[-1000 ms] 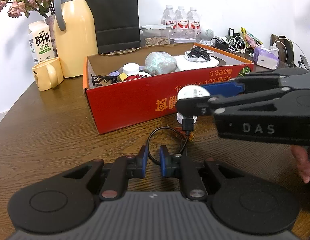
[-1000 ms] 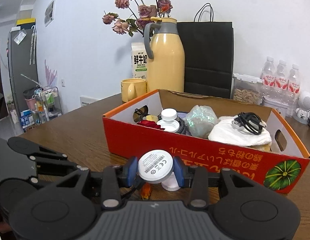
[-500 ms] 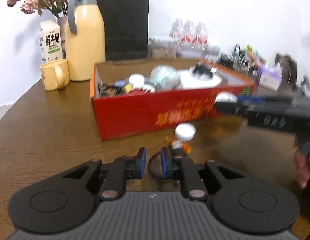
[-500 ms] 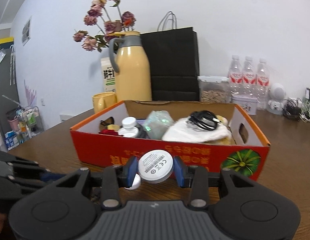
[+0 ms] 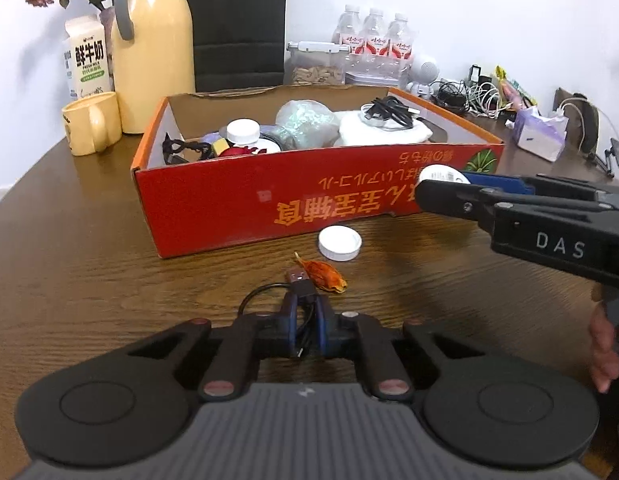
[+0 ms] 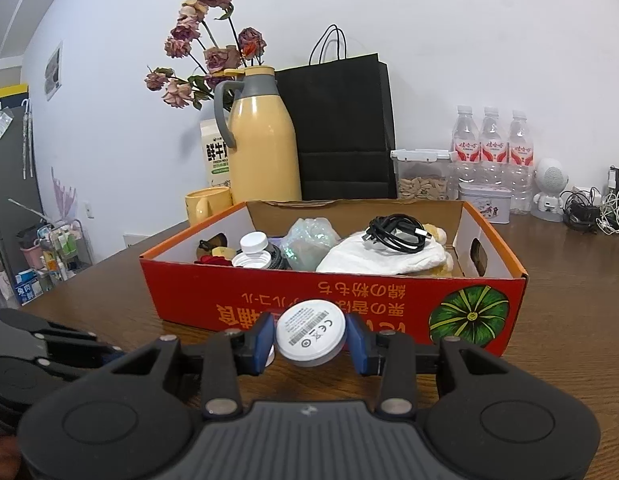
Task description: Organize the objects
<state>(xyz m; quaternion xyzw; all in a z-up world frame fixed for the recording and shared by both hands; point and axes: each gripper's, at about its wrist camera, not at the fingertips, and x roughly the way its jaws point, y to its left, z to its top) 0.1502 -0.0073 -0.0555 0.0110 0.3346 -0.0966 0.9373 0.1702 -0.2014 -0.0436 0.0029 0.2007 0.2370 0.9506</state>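
Note:
My left gripper (image 5: 305, 322) sits low over the table, its jaws closing, blue pads (image 5: 291, 318) pressed on a black USB cable (image 5: 265, 290). The cable's plug (image 5: 299, 282) pokes out ahead of the tips, free at its end. My right gripper (image 6: 310, 338) is shut on a white round disc (image 6: 310, 332) with a barcode label. It holds the disc in front of the red cardboard box (image 6: 349, 292). In the left wrist view that gripper (image 5: 433, 184) reaches in from the right with the disc (image 5: 441, 174) near the box's (image 5: 229, 204) right front corner.
A white bottle cap (image 5: 340, 242) and an orange dried scrap (image 5: 325, 278) lie on the table before the box. The box holds several items, including a coiled black cable (image 6: 397, 234). Behind stand a yellow flask (image 5: 151, 44), mug (image 5: 93, 122), milk carton and black bag.
The right gripper carried the disc to the right, away from the cable plug that hung under it. The plug now lies free. The left jaws narrowed onto the cable.

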